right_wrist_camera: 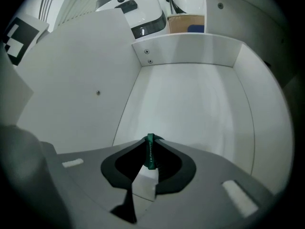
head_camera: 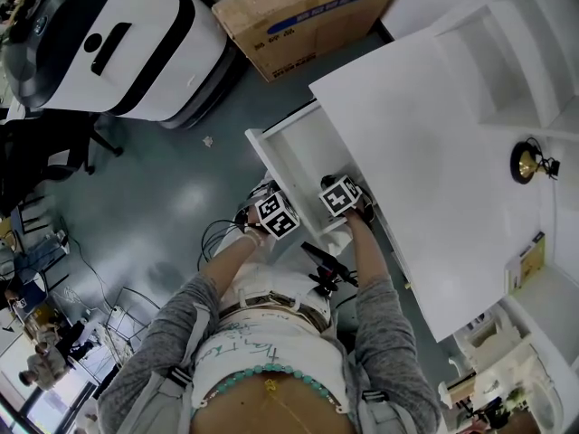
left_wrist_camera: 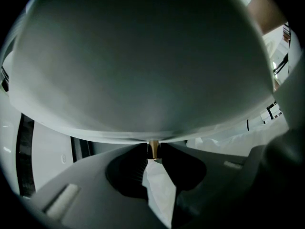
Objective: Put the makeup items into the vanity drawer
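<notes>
Makeup item: slim dark-green stick, pencil-like, with a line of pale print along its length, too small to read.
Item position: upright between the right gripper's jaw tips, over the drawer floor, at 6 o'clock in the right gripper view. Whether it touches the floor cannot be told.
Right gripper: jaw tips clenched on the far end of the stick; the gripper points steeply down into the drawer.
Drawer: white and pulled out. Its end wall is at 12 o'clock in the right gripper view, with two screws near the wall's 9 o'clock corner.
Left gripper: jaws clenched on a small gold-coloured piece. The piece meets a broad white panel that fills the view from 9 to 3 o'clock. What the piece is cannot be told.
Vanity top: white slab; in the head view the drawer projects from under its edge toward 10 o'clock.
Head view, grippers: side by side at the drawer's 5 o'clock end. The left marker cube lies at 8 o'clock of the right marker cube.
Surroundings: cardboard box on the floor at 12 o'clock.
</notes>
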The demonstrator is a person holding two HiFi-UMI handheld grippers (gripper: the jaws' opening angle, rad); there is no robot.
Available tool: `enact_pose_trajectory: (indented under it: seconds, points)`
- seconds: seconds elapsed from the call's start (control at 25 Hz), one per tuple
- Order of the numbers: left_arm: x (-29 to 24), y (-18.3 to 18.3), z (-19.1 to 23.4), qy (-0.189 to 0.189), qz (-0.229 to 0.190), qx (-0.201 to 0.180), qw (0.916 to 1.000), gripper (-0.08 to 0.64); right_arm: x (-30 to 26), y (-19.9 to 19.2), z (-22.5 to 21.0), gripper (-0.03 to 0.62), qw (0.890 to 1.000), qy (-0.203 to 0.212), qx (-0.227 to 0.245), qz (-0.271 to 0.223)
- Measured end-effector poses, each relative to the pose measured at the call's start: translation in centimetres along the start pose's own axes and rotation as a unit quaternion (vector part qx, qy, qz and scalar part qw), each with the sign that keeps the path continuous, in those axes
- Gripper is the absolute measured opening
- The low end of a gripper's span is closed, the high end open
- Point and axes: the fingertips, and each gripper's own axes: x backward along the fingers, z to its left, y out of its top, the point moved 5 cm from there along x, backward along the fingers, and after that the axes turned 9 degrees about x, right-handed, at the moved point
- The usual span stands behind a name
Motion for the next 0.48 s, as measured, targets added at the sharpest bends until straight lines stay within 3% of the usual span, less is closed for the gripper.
enact_pose_trajectory:
  seconds: [0.48]
  points:
    - [-0.1,-0.2,0.1,0.004,-0.001,-0.002,1.0000,0.094,1.1,0.2,0.4,0.103,1.000,-0.018,0.012,-0.014]
